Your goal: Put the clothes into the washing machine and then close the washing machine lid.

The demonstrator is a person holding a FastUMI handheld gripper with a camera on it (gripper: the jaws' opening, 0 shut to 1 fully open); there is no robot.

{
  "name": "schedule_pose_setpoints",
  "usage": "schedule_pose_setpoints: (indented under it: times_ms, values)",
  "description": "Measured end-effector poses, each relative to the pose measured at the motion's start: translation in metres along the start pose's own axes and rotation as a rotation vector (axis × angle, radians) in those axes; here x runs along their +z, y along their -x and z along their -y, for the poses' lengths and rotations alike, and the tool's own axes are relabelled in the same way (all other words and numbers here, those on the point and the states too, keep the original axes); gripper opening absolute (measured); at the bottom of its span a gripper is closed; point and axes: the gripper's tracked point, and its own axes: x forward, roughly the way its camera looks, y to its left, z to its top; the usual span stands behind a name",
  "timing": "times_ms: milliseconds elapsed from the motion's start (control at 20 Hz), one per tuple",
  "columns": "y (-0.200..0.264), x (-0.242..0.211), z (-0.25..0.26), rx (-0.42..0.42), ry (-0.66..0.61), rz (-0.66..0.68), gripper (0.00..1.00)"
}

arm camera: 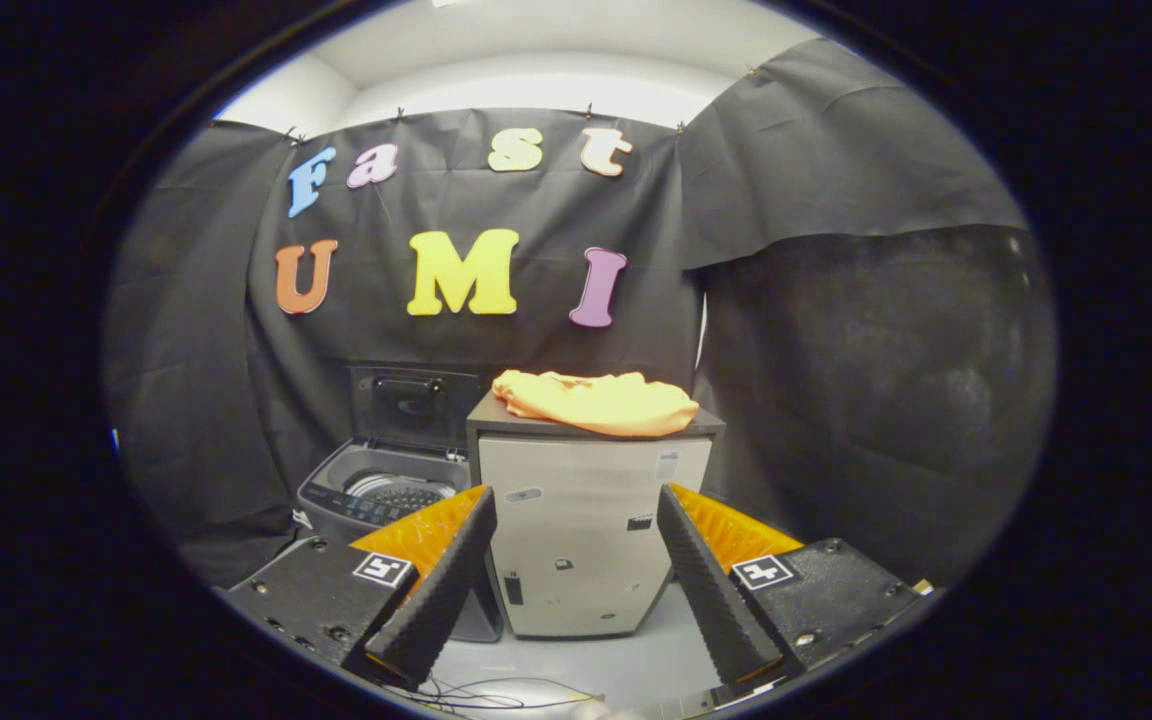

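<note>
Gripper view: fingers (pixel 576 500) wide apart and empty, orange clothes (pixel 596 402) well beyond them atop a cabinet (pixel 586 540)

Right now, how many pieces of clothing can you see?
1: an orange garment lying on the cabinet, beyond the open gripper; the washing machine may hide more.

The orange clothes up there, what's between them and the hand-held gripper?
In the gripper view, the open hand-held gripper frames the pale cabinet. Its front fills that stretch; the orange clothes lie on its dark top, beyond the fingers.
</note>
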Motion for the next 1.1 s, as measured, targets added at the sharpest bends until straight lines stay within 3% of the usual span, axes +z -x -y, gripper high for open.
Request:
schedule_pose_setpoints:
  times_ms: [600, 1100]
  values:
    - [-0.026, 0.022, -0.009, -0.039, -0.021, -0.002, 1.0]
    - [-0.128, 0.101, -0.012, 0.001, -0.039, -0.012, 1.0]
